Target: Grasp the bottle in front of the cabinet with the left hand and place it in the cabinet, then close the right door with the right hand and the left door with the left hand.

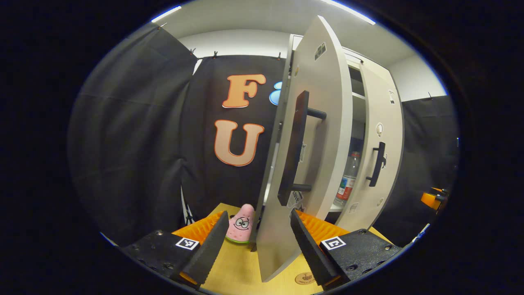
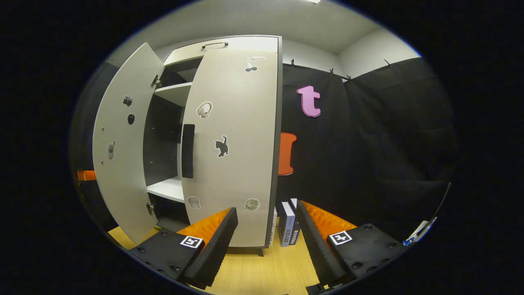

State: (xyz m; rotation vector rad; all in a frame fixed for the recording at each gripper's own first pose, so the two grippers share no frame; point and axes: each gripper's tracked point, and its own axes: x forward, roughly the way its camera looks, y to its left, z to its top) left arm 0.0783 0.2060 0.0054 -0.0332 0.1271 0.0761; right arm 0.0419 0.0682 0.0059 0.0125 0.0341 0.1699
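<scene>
The white cabinet (image 2: 241, 43) has its left door (image 1: 315, 135) swung wide, edge toward me, with a long black handle (image 1: 294, 149). A clear bottle (image 1: 348, 180) with a red label stands upright on the cabinet's lower shelf, seen through the gap between the doors. The right door (image 2: 233, 143) hangs ajar, covering most of its half; its black handle (image 1: 376, 164) faces out. My left gripper (image 1: 258, 215) is open, its fingers either side of the left door's lower edge, not pressing it. My right gripper (image 2: 267, 208) is open and empty, low in front of the right door.
A pink star-shaped toy (image 1: 241, 225) sits on the wooden table (image 1: 233, 266) left of the open door. Two books (image 2: 286, 223) stand upright right of the cabinet. Black cloth walls close in on both sides. An orange gripper part (image 1: 432, 198) shows far right.
</scene>
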